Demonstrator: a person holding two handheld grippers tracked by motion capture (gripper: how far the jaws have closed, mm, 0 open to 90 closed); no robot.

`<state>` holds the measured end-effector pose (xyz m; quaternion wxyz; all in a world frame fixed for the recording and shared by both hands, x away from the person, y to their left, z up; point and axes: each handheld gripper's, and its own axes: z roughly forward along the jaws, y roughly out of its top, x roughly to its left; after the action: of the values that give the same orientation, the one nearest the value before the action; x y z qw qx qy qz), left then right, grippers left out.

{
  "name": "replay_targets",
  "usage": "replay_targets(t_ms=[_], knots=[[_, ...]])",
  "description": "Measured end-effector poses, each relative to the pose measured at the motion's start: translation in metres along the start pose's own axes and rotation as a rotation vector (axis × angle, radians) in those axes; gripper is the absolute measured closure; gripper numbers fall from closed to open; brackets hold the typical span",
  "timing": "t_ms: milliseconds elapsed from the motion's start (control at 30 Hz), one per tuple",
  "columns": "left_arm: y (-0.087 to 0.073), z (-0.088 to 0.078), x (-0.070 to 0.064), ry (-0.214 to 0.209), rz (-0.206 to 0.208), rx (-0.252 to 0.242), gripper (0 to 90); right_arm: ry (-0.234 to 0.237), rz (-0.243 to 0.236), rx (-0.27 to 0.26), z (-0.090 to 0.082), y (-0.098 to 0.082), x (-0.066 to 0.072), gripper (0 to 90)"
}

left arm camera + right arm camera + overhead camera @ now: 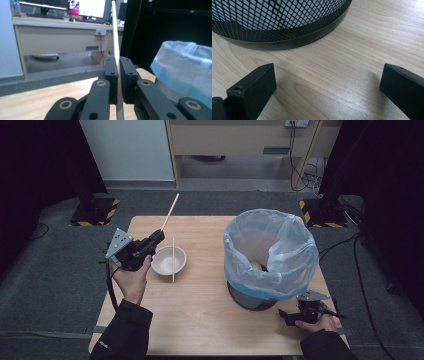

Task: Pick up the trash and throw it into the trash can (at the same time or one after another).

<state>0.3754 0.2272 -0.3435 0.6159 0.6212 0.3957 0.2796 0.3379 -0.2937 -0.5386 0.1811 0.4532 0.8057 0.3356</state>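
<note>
- Firstly, the left gripper [156,236] is clamped on a pale wooden chopstick [170,210]; in the left gripper view its two black pads press the stick from either side, near the stick's lower part.
- Seen from above, the held chopstick's long axis runs up and away from the person, leaning toward the far edge of the tabletop [200,315], with its free tip past that edge over the grey floor [50,265].
- In the left gripper view the same stick [115,32] stands nearly upright between the jaws, tilted slightly, its top running out of the frame.
- The person's left hand [131,279] holds this gripper raised over the left part of the tabletop, just beside a small white bowl [168,260].
- A second chopstick [173,260] lies across the bowl's rim, its long axis running straight toward and away from the person.
- No writing can be read on either stick or on the bowl; a small white mark on the left sleeve [104,344] is too small to make out.
- To the right stands a black mesh bin [250,297] lined with a pale blue bag [272,252].
- The right gripper [289,315] rests low near the bin's base, jaws spread wide with nothing but bare wood between them in the right gripper view.
</note>
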Motion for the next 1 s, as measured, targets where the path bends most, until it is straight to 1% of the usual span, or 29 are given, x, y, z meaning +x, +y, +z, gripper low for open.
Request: replay_targets(t_ms=[100, 133, 167, 267, 367, 500, 600, 1000], knots=[[0.006, -0.001, -0.007, -0.018, 0.003, -0.024, 85.2, 0.0, 0.0, 0.0, 0.0, 0.0, 0.0, 0.8], [0.008, -0.001, -0.008, -0.014, 0.012, -0.029, 85.2, 0.0, 0.0, 0.0, 0.0, 0.0, 0.0, 0.9], [0.01, -0.001, -0.01, -0.027, 0.008, -0.033, 85.2, 0.0, 0.0, 0.0, 0.0, 0.0, 0.0, 0.8], [0.014, -0.001, -0.014, -0.034, 0.012, -0.042, 85.1, 0.0, 0.0, 0.0, 0.0, 0.0, 0.0, 0.8], [0.023, 0.001, -0.021, -0.048, 0.02, -0.062, 85.2, 0.0, 0.0, 0.0, 0.0, 0.0, 0.0, 0.9], [0.03, 0.003, -0.028, -0.067, 0.03, -0.078, 85.2, 0.0, 0.0, 0.0, 0.0, 0.0, 0.0, 0.8], [0.036, 0.005, -0.035, -0.082, 0.047, -0.084, 85.2, 0.0, 0.0, 0.0, 0.0, 0.0, 0.0, 0.8], [0.059, 0.019, -0.065, -0.143, 0.084, -0.122, 85.2, 0.0, 0.0, 0.0, 0.0, 0.0, 0.0, 0.8]])
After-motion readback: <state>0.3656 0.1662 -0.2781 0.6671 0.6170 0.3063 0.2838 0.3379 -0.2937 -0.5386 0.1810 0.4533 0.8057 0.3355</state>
